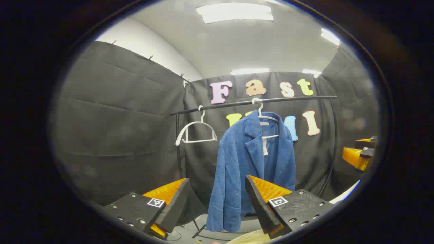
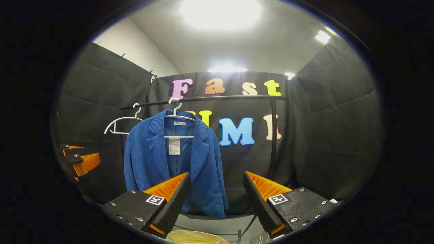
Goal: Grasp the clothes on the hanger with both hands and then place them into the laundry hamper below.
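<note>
We see the blue jacket (image 1: 252, 162) hanging open-fronted on a white hanger (image 1: 264, 117) hooked over the black rail (image 1: 254, 101) of a clothes rack, against the black cloth wall. In the right gripper view the same jacket (image 2: 159, 162) hangs left of centre, a white tag showing inside the collar. Beside it on the rail hangs an empty white hanger (image 1: 196, 130), apart from the jacket. A pale rounded rim (image 2: 193, 235), perhaps the hamper, peeks in at the bottom edge; we cannot tell for sure.

Our left gripper (image 1: 217, 200) is well short of the jacket, its jaws wide apart and holding nothing. Our right gripper (image 2: 215, 195) is likewise spread wide and empty, pointing at the rack with the jacket to its left. Each view catches the other gripper at its edge.
</note>
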A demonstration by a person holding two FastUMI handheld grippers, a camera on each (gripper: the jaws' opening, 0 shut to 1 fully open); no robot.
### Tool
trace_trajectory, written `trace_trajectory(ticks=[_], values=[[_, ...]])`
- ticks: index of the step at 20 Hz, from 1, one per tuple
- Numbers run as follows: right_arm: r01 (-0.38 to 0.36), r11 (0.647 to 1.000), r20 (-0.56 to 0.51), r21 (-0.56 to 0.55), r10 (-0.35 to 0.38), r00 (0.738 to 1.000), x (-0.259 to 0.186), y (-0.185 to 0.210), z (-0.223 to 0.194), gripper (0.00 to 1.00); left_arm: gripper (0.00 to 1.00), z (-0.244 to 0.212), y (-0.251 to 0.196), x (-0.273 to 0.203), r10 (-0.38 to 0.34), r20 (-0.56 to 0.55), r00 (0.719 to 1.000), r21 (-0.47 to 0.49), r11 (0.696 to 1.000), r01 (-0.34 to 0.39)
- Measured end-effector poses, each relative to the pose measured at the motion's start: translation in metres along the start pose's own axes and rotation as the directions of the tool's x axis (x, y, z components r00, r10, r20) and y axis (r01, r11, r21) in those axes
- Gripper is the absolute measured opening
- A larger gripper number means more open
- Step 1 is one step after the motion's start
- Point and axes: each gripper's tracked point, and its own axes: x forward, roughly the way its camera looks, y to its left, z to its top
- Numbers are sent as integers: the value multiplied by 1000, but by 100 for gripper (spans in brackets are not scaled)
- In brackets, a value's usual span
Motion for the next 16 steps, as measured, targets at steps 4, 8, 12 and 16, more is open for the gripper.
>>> trace_trajectory(ticks=[4,8,12,16], values=[[-4,1000,-14,4,4,1000,0,1,-4,95,94,-8,-4,5,-5,-24,1000,-1,1000,5],[-4,1000,-13,4,4,1000,1,1,-4,95,94,-9,-8,9,-16,-28,999,-4,1000,16],[3,1000,-12,6,-3,1000,1,0,-4,95,94,-10,-10,10,-26,-31,999,-9,1000,25],[15,1000,-15,12,-15,1000,-2,-1,-5,95,94,-9,-12,11,-37,-29,999,-9,999,37]])
